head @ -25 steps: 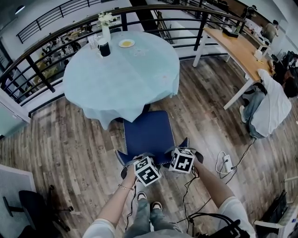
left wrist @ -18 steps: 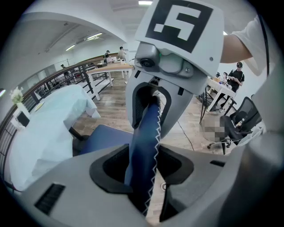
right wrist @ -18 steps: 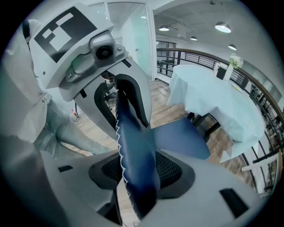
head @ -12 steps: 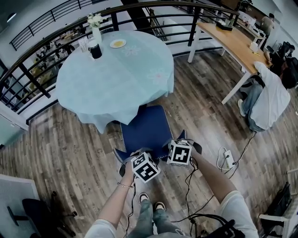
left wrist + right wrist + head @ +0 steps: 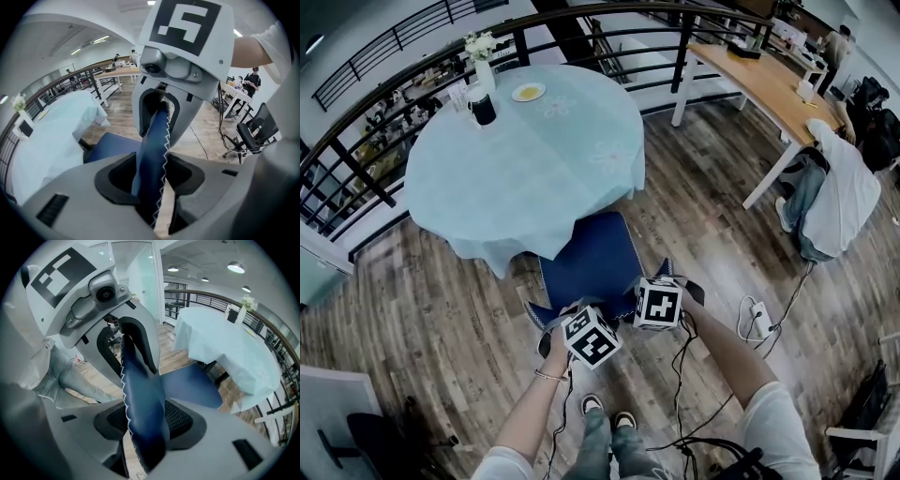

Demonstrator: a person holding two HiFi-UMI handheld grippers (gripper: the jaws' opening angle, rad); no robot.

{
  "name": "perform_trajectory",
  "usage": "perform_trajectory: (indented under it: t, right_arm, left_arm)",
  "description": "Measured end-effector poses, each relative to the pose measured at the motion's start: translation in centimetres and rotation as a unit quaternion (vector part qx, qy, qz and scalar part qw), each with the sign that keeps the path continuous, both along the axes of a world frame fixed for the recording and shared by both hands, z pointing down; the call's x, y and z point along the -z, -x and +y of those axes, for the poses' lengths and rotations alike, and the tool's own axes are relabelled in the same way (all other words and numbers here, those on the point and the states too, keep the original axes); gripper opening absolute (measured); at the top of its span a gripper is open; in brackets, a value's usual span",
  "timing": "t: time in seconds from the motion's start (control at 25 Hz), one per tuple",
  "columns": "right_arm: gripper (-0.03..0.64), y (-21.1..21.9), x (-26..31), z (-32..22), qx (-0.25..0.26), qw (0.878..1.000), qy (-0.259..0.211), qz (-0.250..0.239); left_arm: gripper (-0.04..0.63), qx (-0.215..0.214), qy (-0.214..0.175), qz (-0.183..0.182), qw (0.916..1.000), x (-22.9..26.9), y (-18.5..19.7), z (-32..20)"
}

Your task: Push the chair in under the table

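The chair has a dark blue seat and a blue backrest with white zigzag stitching. Its front reaches under the hanging edge of the round table's pale blue cloth. My left gripper is shut on the backrest's top edge near its left corner, with the padding pinched between the pads. My right gripper holds the same edge near its right corner; its jaws are opening a little with the backrest still between the pads. Each gripper view shows the other gripper just ahead.
On the table's far side stand a flower vase, a dark cup and a small plate. A black railing curves behind. A wooden desk and a seated person are at right; a power strip and cables lie on the floor.
Both grippers and the chair have moved toward the table. More of the seat's front now lies under the cloth's edge. Both grips stay on the backrest.
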State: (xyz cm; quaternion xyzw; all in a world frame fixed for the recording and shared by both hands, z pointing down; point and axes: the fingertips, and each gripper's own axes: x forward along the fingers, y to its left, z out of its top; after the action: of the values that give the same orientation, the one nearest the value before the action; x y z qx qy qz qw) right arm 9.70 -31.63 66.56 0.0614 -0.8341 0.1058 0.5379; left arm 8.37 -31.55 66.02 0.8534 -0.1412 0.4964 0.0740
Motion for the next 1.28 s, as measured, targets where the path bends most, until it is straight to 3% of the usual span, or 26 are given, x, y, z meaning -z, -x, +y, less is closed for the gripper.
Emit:
perform_trajectory:
  t: [0.6, 0.84, 1.08, 1.28]
  right_arm:
    - [0.218, -4.1, -0.5, -1.8, 0.023, 0.999, 0.022, 0.021]
    - [0.225, -6.7, -0.4, -4.0, 0.031, 0.999, 0.001, 0.034]
    - [0.235, -8.5, -0.5, -5.2, 0.043, 0.998, 0.004, 0.041]
    - [0.235, -8.7, -0.4, -5.2, 0.048, 0.998, -0.005, 0.035]
  left_arm:
    - [0.178, 0.043, -0.007, 0.001, 0.9991, 0.0, -4.0, -1.7]
    - [0.179, 0.073, -0.025, 0.001, 0.9971, 0.3, -6.4, -3.5]
    - [0.178, 0.092, 0.0, 0.001, 0.9957, 0.1, -8.3, -4.3]
    - [0.178, 0.092, -0.008, -0.006, 0.9957, 0.0, -8.6, -4.3]
